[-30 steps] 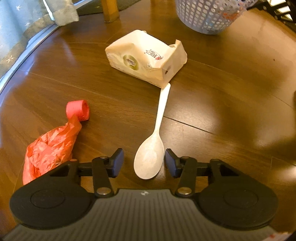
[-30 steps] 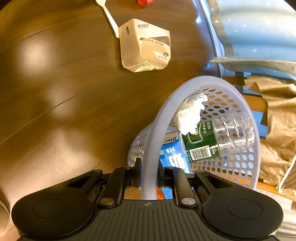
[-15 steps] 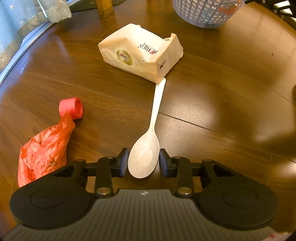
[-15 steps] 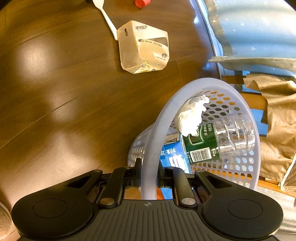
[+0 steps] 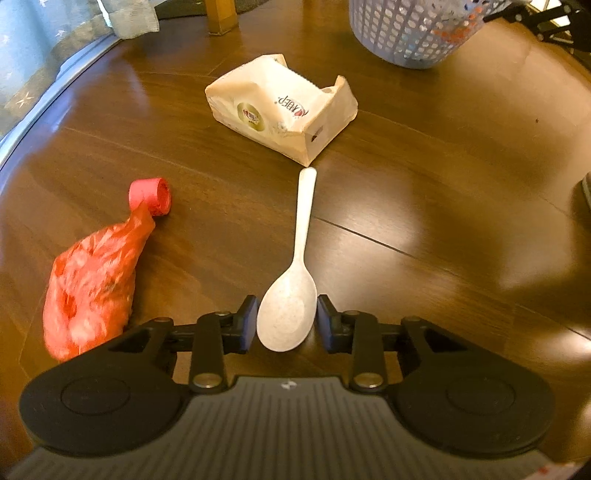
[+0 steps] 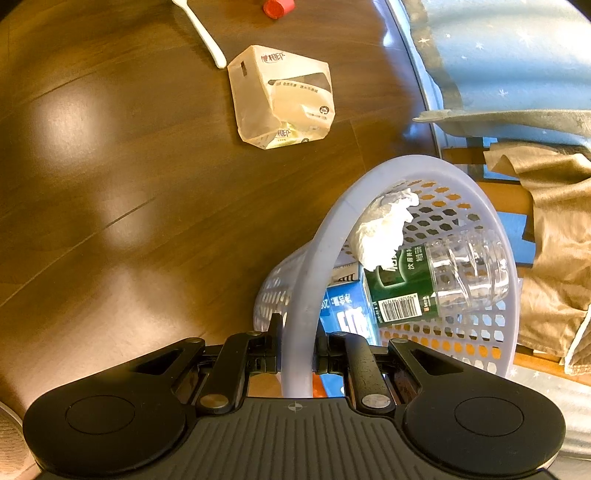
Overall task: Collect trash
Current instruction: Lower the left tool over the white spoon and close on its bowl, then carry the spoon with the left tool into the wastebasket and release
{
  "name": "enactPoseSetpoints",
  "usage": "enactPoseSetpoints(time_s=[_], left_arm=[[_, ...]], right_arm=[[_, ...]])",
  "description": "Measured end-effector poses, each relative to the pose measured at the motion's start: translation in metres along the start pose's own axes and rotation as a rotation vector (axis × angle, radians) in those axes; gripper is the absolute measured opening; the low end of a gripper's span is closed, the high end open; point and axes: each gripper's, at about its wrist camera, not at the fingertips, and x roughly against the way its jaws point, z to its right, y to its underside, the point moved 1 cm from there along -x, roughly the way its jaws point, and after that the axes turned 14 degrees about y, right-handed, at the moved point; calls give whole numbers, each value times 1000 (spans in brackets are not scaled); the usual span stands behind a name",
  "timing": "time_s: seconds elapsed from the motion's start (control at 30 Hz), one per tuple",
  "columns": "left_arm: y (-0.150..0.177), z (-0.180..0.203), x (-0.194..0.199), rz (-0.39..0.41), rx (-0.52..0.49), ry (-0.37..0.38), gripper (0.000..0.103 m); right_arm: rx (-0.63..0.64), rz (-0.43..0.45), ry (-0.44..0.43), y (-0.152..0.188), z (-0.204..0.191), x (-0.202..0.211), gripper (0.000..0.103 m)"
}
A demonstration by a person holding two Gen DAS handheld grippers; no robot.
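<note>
Left hand-held gripper (image 5: 286, 320) narrowed, pinching spoon (image 5: 291, 291); right (image 6: 298, 350) clamps basket (image 6: 314, 258) rim.

The right gripper (image 6: 298, 354) is clamped on the near rim of a pale lavender basket (image 6: 476, 332), one finger inside the wall and one outside. Just ahead of the jaws and to their right, inside the basket, lie a blue carton (image 6: 347, 310), a clear bottle (image 6: 447, 280) with a green label on its side, and a crumpled white tissue (image 6: 384, 229) against the far wall. Well ahead of the jaws, on the dark wood table (image 6: 110, 221), sits a cream tissue pack (image 6: 282, 98). Beyond it lie a white spoon handle (image 6: 207, 37) and something small and red (image 6: 277, 7).
</note>
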Motion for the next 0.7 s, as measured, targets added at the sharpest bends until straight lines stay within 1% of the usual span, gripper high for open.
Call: enactPoseSetpoints(time_s=[0.27, 0.4, 0.57, 0.7], left_arm=[[5, 23, 28, 37, 22, 1, 28], [1, 32, 50, 80, 35, -10, 28], [-21, 40, 81, 146, 26, -33, 28], [-52, 53, 108, 215, -29, -39, 28]], right_arm=[[1, 4, -1, 2, 0, 3, 10], [5, 8, 2, 3, -2, 4, 10], [9, 10, 6, 3, -4, 6, 10], [5, 11, 8, 3, -4, 6, 10]])
